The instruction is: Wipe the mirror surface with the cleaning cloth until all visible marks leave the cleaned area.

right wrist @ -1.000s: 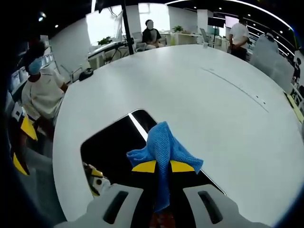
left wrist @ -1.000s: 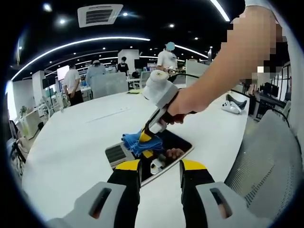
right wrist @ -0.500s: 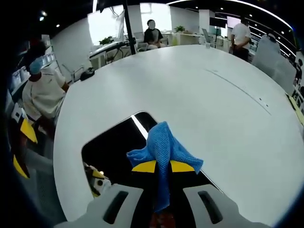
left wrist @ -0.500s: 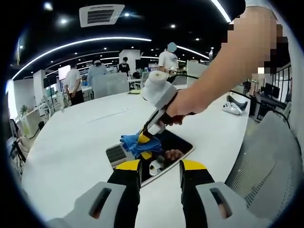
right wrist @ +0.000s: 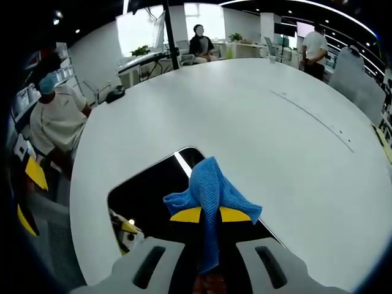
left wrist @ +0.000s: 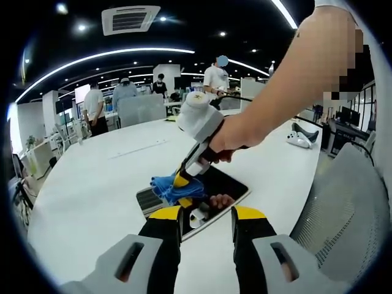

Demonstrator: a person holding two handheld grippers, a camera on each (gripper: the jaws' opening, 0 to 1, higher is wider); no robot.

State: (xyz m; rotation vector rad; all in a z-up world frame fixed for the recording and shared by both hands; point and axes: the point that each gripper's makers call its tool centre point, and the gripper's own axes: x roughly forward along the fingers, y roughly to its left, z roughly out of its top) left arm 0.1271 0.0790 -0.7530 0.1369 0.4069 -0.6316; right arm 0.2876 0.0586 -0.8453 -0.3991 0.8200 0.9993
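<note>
Two views show the wiping step, and I take the left gripper view first. The mirror [left wrist: 211, 196] lies flat on the white surface [left wrist: 92, 184], near its edge. The right claw [left wrist: 180, 184] comes down on it from above, steeply tilted, held by the person's hand [left wrist: 223, 144] with the forearm reaching in from the upper right. Its jaws are clenched on the cleaning cloth [left wrist: 171, 187], which is pressed on the far-left part of the glass. The left claw [left wrist: 205, 223] waits low, just before the near edge of the mirror, with its jaws released and nothing between them.

To do this step well, I judge that the cloth should stay flat on the glass and go in overlapping strokes over the whole pane, with even pressure, so the yellow tips do not scratch it. The free claw could steady the mirror if it slides.

In the right gripper view, the right claw [right wrist: 210, 215] grips the blue cleaning cloth [right wrist: 211, 187] tightly, the cloth bunching above the jaws. The dark mirror [right wrist: 147, 196] is under it and to the left, on the white surface [right wrist: 275, 141]. I cannot make out any marks on the glass.
</note>
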